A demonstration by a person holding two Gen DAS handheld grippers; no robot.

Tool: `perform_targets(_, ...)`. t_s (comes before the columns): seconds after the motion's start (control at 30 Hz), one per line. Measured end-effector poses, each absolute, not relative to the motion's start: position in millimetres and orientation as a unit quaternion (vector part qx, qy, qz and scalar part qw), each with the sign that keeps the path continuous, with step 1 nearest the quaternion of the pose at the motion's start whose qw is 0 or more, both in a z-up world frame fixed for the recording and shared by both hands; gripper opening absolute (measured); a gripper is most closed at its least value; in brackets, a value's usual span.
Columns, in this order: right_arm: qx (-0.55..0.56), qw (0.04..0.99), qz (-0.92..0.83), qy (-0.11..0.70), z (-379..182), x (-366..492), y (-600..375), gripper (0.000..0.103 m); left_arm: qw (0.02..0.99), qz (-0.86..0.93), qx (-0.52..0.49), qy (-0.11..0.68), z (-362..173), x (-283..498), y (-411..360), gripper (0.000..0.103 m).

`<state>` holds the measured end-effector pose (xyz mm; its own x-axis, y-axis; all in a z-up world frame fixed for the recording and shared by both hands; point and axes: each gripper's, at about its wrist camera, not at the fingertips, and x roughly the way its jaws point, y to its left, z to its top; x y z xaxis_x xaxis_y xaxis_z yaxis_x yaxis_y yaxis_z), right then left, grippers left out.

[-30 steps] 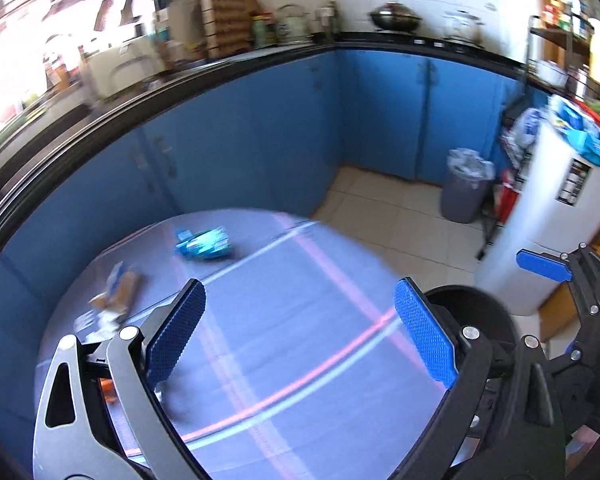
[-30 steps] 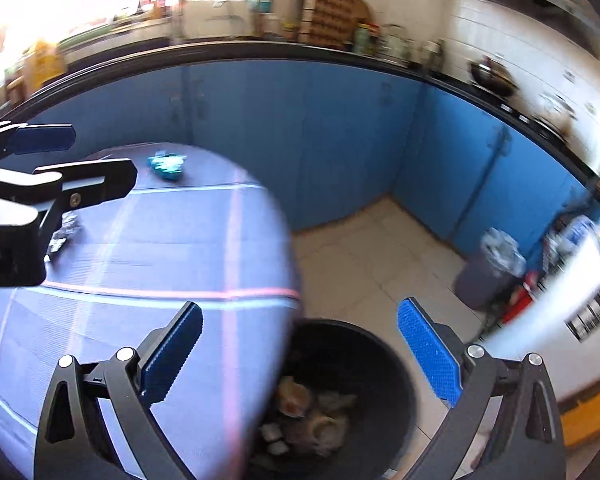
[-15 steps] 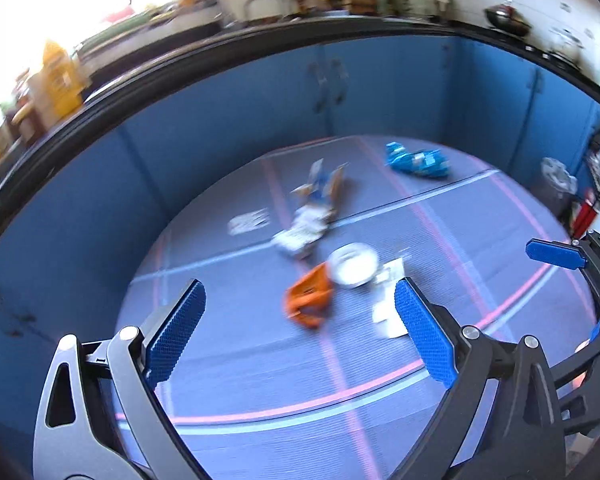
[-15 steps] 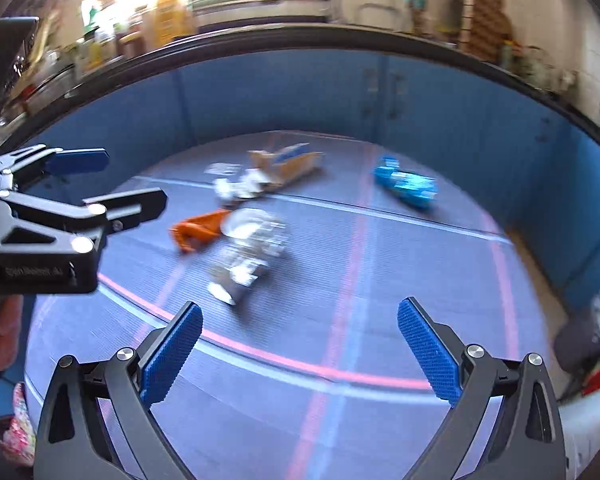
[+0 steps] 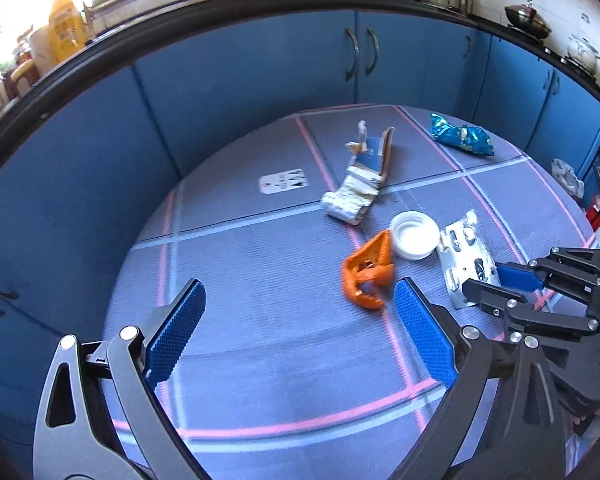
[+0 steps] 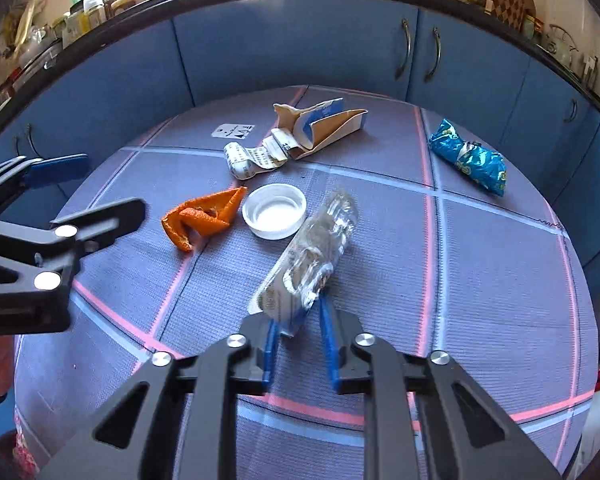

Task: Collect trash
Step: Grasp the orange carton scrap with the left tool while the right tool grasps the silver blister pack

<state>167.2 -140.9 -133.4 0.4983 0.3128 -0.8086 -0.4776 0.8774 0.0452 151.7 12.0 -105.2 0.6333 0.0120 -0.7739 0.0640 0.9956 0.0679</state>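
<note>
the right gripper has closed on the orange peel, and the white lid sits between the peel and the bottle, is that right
Not quite. The right gripper is shut on the crushed clear bottle, not the orange peel, which lies free on the table. The right wrist view shows the fingers pinching the bottle's near end. The white lid does sit between the peel and the bottle.

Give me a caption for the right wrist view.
Right gripper shut on a crushed bottle, amid trash on a round table.

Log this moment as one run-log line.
task: collect trash | right gripper: shut on crushed plastic bottle | left gripper: open, empty, above table | orange peel, white lid: on table
</note>
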Motion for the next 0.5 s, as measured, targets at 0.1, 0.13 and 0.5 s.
perform_targets(0.1,-0.105,0.870,0.205,0.436,-130,168,-151,0.010,0.900,-0.029,0.047,0.433,-111,160,0,0.094)
perform_targets(0.13,-0.107,0.871,0.201,0.434,-129,167,-155,0.010,0.899,-0.034,0.049,0.434,-113,164,-6,0.093)
perform_targets(0.5,-0.102,0.882,0.180,0.422,-120,169,-190,0.010,0.873,-0.042,0.019,0.486,-136,189,-16,0.034)
